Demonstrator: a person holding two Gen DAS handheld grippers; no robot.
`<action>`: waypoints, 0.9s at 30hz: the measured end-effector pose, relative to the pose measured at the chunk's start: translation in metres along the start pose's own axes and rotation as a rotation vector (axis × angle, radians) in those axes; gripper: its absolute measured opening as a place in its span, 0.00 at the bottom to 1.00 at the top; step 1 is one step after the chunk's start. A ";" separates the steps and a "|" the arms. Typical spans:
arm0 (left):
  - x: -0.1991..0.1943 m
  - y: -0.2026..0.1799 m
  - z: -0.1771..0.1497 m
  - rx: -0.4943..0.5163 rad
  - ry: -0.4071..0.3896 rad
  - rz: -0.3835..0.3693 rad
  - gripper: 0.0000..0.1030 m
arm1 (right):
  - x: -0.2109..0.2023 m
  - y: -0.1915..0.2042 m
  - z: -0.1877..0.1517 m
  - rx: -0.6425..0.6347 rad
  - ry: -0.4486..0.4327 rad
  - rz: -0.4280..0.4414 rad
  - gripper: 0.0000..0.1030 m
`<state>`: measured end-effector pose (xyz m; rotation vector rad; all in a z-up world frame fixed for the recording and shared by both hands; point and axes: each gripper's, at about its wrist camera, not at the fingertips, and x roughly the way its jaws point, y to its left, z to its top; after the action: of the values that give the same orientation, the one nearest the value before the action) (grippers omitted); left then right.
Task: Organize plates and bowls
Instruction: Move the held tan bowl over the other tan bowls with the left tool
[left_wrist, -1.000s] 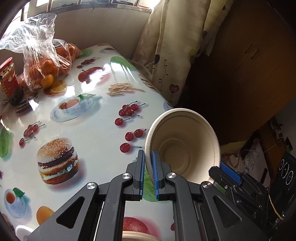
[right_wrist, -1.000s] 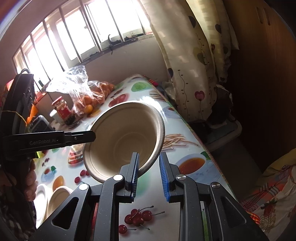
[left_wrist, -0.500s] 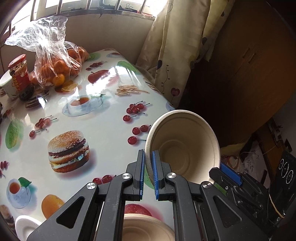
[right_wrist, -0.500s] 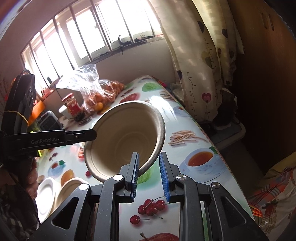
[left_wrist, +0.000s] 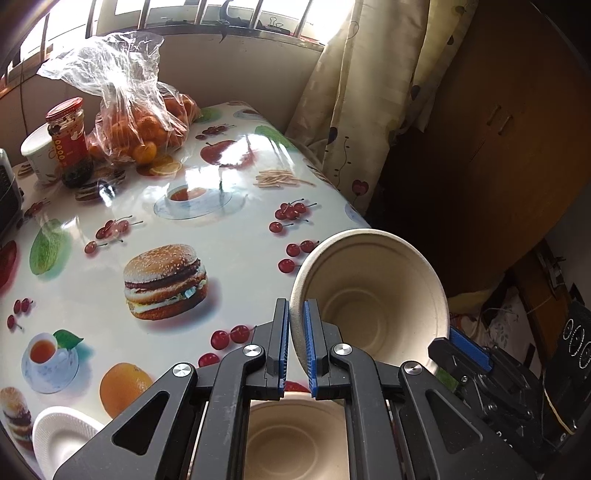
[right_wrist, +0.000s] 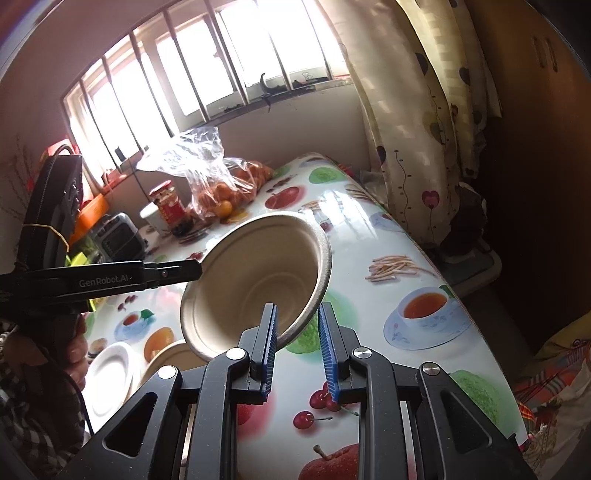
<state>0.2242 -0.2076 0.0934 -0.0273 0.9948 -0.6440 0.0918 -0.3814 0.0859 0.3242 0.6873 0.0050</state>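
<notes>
left gripper: my jaws are pinched tight on the rim of the tan bowl, which tips out to their right, clear of the table.
right gripper: jaws a bit apart, gripping nothing; bowl rim sits just ahead, between the tips.
second bowl: on the table, right under my left jaws.

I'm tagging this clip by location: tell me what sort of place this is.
Most likely a lived-in home dining corner, not a lab. The table wears a glossy food-print oilcloth, a bag of oranges and a red-lidded jar sit at its far end, and a patterned curtain hangs beside a barred window.
</notes>
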 end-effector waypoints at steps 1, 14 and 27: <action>-0.002 0.001 -0.002 0.001 -0.005 0.002 0.08 | -0.001 0.002 -0.001 -0.004 -0.001 0.002 0.21; -0.004 0.007 -0.013 -0.006 0.010 -0.002 0.08 | -0.009 -0.005 -0.007 0.047 -0.028 -0.040 0.21; 0.044 0.003 0.000 -0.022 0.135 -0.034 0.19 | 0.021 -0.034 -0.014 0.097 0.056 -0.099 0.26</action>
<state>0.2425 -0.2279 0.0587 -0.0201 1.1340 -0.6732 0.0959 -0.4068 0.0528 0.3844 0.7597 -0.1138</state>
